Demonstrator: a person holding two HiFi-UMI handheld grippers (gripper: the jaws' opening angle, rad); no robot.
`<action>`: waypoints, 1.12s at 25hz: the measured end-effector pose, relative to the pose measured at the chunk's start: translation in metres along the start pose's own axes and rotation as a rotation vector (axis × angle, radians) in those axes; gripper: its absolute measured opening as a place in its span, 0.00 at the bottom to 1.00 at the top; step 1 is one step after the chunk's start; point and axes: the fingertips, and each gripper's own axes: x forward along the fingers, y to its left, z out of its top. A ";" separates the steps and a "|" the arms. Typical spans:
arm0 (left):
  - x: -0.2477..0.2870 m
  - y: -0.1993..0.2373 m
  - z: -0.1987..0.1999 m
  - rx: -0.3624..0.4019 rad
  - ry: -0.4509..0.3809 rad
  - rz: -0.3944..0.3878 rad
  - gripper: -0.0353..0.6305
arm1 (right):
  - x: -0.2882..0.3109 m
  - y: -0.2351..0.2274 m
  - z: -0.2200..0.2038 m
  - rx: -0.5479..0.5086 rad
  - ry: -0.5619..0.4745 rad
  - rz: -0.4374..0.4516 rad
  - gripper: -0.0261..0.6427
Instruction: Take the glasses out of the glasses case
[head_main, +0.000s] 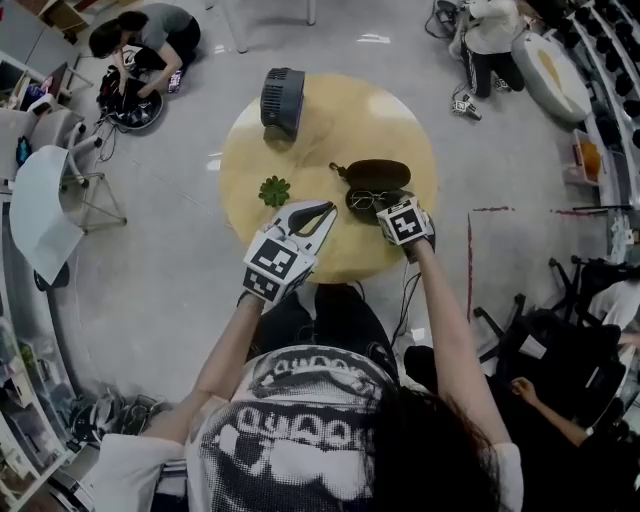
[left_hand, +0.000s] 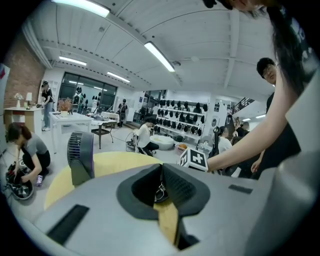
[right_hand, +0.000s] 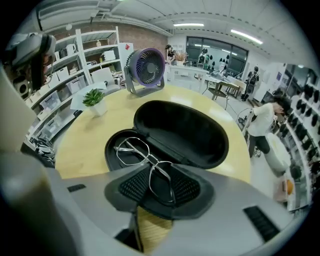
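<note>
While the glasses case (head_main: 380, 176) lies open on the round yellow table (head_main: 330, 130), its lid thrown back on the far side, the glasses (right_hand: 131, 149) sit in its shallow lower half; the right gripper (right_hand: 160, 176) hangs steeply over the near end of the case, its jaws spread wide, with one lens between the ribbed pads and neither pad pressing on it; the left gripper (head_main: 330, 207) is to the left of the case, clear of it, jaws drawn together at the tips and holding nothing; a small green plant (head_main: 274, 190) stands further left of the case; a dark fan (head_main: 282, 100) stands beyond the case, at the table's far edge.
</note>
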 end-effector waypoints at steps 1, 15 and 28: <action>0.001 0.002 0.000 -0.006 0.000 0.004 0.09 | 0.000 0.000 0.000 -0.001 0.000 -0.006 0.24; 0.014 0.012 -0.002 -0.058 0.008 0.040 0.09 | -0.008 0.001 -0.002 -0.013 -0.023 -0.138 0.22; 0.025 0.028 -0.005 -0.095 0.035 0.096 0.09 | -0.010 -0.002 0.005 -0.002 -0.063 -0.122 0.19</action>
